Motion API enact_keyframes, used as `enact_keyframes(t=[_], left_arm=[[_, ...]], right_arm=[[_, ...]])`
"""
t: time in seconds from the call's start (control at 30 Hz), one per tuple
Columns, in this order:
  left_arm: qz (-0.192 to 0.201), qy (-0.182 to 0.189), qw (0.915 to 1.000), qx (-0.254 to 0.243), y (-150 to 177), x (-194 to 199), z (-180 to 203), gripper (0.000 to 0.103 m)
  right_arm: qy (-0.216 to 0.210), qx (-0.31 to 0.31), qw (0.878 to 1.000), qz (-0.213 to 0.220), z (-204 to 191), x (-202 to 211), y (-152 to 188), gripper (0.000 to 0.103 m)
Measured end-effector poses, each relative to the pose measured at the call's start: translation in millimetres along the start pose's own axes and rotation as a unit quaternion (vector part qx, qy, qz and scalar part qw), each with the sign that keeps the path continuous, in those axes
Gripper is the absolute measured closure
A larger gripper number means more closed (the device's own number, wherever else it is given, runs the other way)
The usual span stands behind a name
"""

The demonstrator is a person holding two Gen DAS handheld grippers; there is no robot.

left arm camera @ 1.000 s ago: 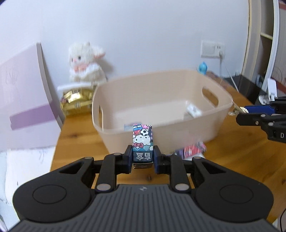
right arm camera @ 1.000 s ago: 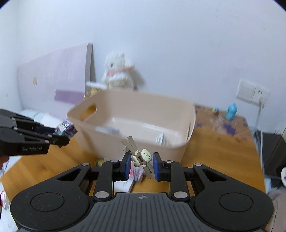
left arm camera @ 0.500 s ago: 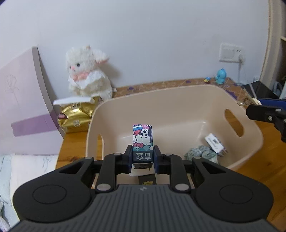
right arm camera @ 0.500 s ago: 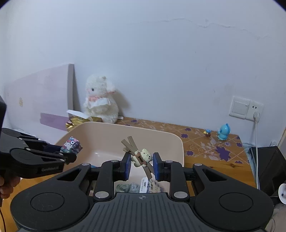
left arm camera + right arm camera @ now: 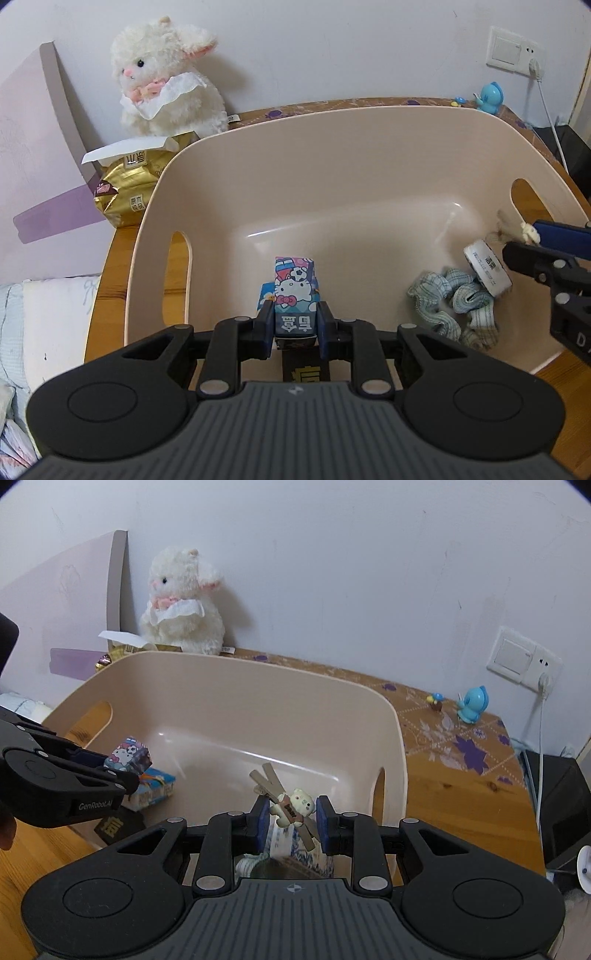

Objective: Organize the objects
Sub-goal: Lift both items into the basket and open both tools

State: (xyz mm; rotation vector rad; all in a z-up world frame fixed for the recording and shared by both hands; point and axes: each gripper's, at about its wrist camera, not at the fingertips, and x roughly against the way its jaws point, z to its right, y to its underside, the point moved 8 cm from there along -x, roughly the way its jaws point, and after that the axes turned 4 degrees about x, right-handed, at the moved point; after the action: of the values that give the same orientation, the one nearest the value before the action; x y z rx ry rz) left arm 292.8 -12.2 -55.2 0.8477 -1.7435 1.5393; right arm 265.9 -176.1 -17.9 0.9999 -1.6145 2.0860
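Observation:
My left gripper point(image 5: 295, 325) is shut on a small Hello Kitty box point(image 5: 294, 291) and holds it inside the beige plastic bin point(image 5: 332, 147), low over its left part; the box also shows in the right wrist view point(image 5: 127, 756). My right gripper point(image 5: 289, 818) is shut on a wooden clip with a small bear figure point(image 5: 291, 805), held over the bin's right part point(image 5: 229, 701). In the bin lie a blue-checked scrunchie point(image 5: 448, 306), a white label roll point(image 5: 487, 267), a blue carton point(image 5: 155, 788) and a black packet point(image 5: 304, 365).
A white plush lamb point(image 5: 166, 74) and a gold snack bag point(image 5: 127, 184) sit behind the bin on the wooden table point(image 5: 461, 794). A purple board point(image 5: 33, 147) leans at the left. A blue bird toy point(image 5: 472, 703) and a wall socket with cord point(image 5: 524, 661) are at the right.
Both grippers moved forward and down from in front of the bin to inside it, each still holding its item. The bin's contents came into view.

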Motion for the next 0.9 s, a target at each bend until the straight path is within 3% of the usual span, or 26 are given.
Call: enact_keyframes(t=[0.07, 0.13, 0.17, 0.2, 0.43, 0.57, 0.9], left_arm=[[0.004, 0.001, 1.0, 0.002, -0.1, 6.9, 1.2, 0.07], [0.023, 0.0, 0.9997, -0.003, -1.9, 19.5, 2.8, 0.031], [0.038, -0.004, 0.9993, -0.005, -3.3, 27.3, 2.7, 0.025], [0.051, -0.007, 0.9987, -0.007, -4.6, 34.5, 2.3, 0.02], [0.089, 0.002, 0.996, 0.003, 6.2, 76.9, -4.8, 0.016], [0.095, 0.005, 0.9954, 0.009, 26.2, 91.6, -8.4, 0.015], [0.079, 0.007, 0.9965, 0.024, 78.9, 86.3, -24.2, 0.015]], right_arm=[[0.005, -0.001, 1.0, 0.007, 1.1, 5.1, 0.5, 0.061], [0.005, -0.004, 1.0, 0.018, 1.4, 14.2, -0.5, 0.045], [0.003, -0.005, 1.0, 0.025, 1.4, 20.0, -1.4, 0.034], [0.003, -0.006, 0.999, 0.034, 1.0, 27.7, -2.1, 0.031], [-0.004, -0.013, 0.998, 0.067, -6.6, 73.4, 8.5, 0.022], [-0.006, -0.019, 0.997, 0.076, -14.0, 87.6, 26.4, 0.009], [-0.025, -0.035, 0.998, 0.035, -41.0, 57.2, 86.8, 0.003]])
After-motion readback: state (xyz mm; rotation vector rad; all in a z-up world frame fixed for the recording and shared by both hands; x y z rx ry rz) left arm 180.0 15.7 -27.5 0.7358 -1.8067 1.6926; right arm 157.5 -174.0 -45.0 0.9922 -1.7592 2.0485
